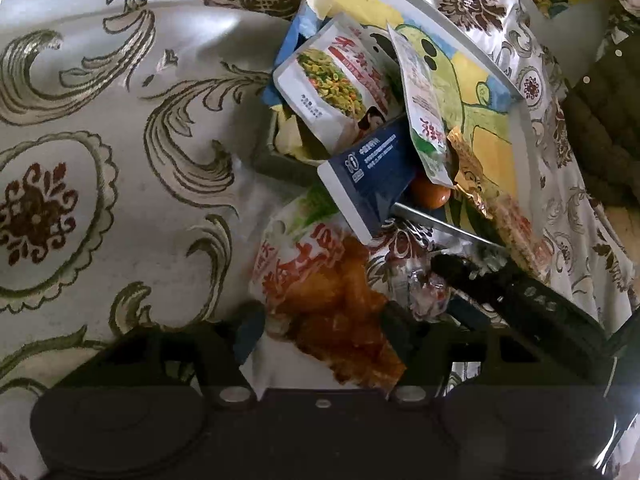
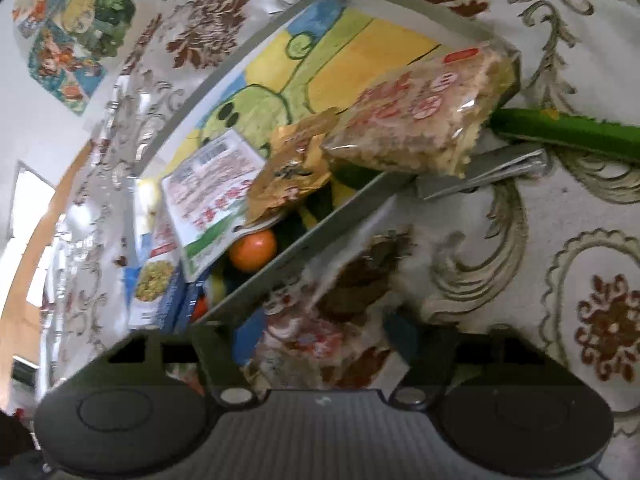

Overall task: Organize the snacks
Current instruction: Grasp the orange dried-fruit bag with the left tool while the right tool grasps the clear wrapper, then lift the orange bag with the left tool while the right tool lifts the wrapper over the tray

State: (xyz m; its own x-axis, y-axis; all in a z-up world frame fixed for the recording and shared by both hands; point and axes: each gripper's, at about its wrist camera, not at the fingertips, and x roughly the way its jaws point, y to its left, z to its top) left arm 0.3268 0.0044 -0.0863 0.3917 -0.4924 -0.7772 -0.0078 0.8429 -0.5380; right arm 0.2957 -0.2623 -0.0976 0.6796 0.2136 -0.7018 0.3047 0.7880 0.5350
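Orange-printed snack bag [image 1: 320,300] pinched in left gripper [image 1: 320,328], clear candy packet [image 2: 320,336] clamped in right gripper [image 2: 316,340]; both look next for the tray [image 2: 280,16].

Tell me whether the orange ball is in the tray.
In: the orange ball lies inside the tray, partly under a snack packet.

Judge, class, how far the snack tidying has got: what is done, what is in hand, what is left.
Done: several packets, a blue carton and an orange ball already lie in the tray. In hand: the left tool grips an orange-printed snack bag; the right tool grips a clear wrapped snack. Left: putting both in the tray.
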